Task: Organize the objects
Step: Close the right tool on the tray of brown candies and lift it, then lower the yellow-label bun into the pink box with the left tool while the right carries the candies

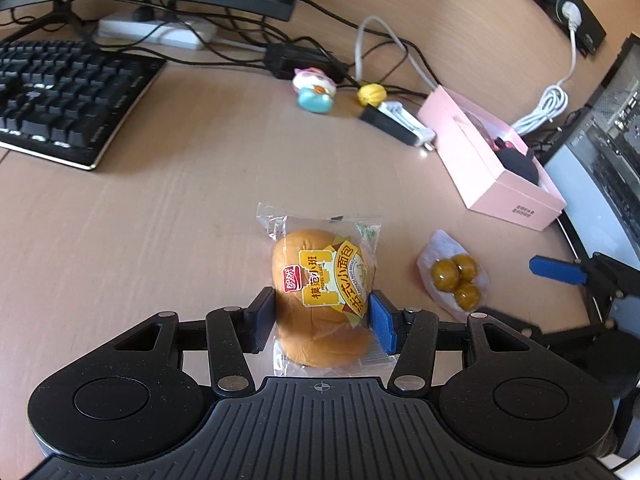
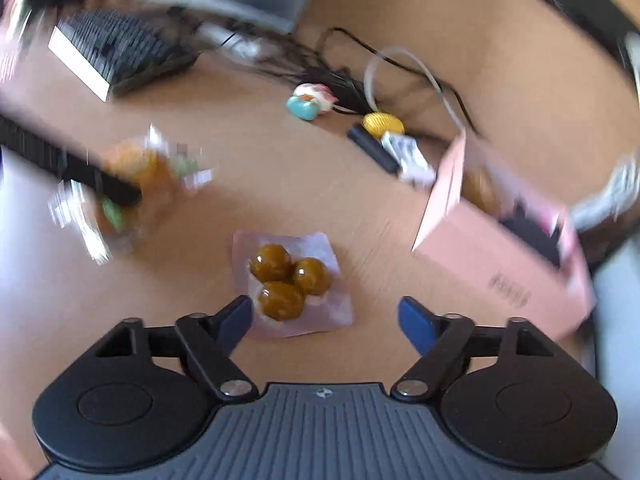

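Bread packet (image 1: 322, 292), Chinese-lettered yellow label

My left claw (image 1: 322, 316) is matt black plastic with ribbed blue pads and bright metal pivot pins, and it presses a bread roll (image 1: 320, 300) sealed in clear, glossy, crinkled film with a printed label. The bench (image 1: 160, 220) beneath is pale wood-grain laminate, smooth with a soft sheen. Beside the roll, a packet of glazed balls (image 1: 454, 276) lies in cloudy plastic wrap, the balls themselves shiny. The pink box (image 1: 492, 176) looks like matt cardboard. The keyboard (image 1: 68, 96) is matt black plastic. From my right claw (image 2: 326, 318), the same black plastic and blue pads show, and the packet's balls gleam.
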